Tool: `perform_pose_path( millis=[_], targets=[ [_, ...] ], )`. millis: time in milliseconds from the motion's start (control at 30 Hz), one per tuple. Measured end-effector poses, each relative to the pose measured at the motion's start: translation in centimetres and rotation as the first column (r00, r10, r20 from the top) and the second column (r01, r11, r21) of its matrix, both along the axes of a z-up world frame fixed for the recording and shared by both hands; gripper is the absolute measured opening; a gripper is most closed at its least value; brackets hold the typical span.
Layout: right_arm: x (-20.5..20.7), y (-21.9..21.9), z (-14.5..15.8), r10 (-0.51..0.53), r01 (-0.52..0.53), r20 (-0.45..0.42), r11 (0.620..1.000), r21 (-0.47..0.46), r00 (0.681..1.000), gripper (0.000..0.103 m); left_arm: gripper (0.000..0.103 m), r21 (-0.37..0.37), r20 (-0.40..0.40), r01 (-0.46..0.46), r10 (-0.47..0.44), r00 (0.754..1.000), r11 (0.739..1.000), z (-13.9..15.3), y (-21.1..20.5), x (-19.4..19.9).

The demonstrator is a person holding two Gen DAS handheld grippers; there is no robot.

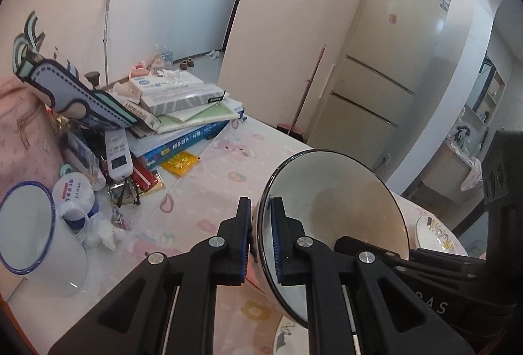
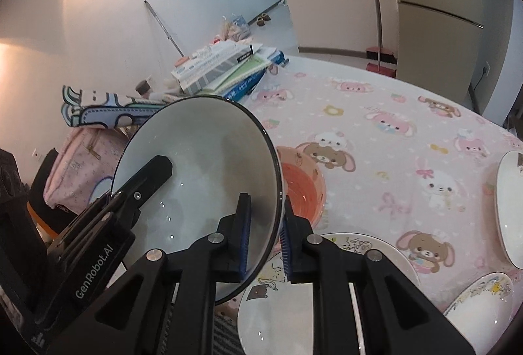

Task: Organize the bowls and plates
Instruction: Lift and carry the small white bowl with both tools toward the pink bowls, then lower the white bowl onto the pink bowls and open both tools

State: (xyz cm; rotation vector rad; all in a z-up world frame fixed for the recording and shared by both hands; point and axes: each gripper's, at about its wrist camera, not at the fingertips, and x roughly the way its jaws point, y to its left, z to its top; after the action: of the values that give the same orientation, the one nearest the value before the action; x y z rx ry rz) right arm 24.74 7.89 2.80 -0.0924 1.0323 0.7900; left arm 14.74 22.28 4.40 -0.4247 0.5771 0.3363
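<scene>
Both grippers hold one white bowl with a dark rim tilted above the pink cartoon tablecloth. My left gripper is shut on its left rim, one pad inside and one outside. In the right wrist view the same bowl is pinched at its right rim by my right gripper. The left gripper's finger reaches into the bowl from the left. An orange bowl sits on the table just behind the held bowl. A cartoon-printed plate lies below it.
A white plate and a cartoon-printed dish lie at the right. A pile of books and boxes, a remote, jars and a blue-rimmed enamel mug crowd the table's left side. A fridge stands beyond the far edge.
</scene>
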Motion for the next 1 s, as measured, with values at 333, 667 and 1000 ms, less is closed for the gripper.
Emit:
perform_pose_path(
  millis=[333, 667, 1000],
  targets=[
    [2.0, 0.1, -3.7, 0.011, -0.012, 0.030, 0.999, 0.036, 0.999, 0.016, 0.012, 0.086, -0.036, -0.004, 0.007, 0.999, 0.996, -3.7, -0.5, 2.5],
    [2.7, 0.5, -5.5, 0.009, -0.009, 0.036, 1.000, 0.011, 0.999, 0.016, 0.012, 0.100, -0.072, 0.007, 0.000, 0.997, 0.995, -5.5, -0.5, 3.4],
    [2.7, 0.4, -5.7, -0.020, 0.021, 0.061, 1.000, -0.011, 0.998, 0.017, 0.013, 0.076, -0.085, 0.026, -0.019, 0.996, 0.997, -6.3, -0.5, 4.0]
  ],
)
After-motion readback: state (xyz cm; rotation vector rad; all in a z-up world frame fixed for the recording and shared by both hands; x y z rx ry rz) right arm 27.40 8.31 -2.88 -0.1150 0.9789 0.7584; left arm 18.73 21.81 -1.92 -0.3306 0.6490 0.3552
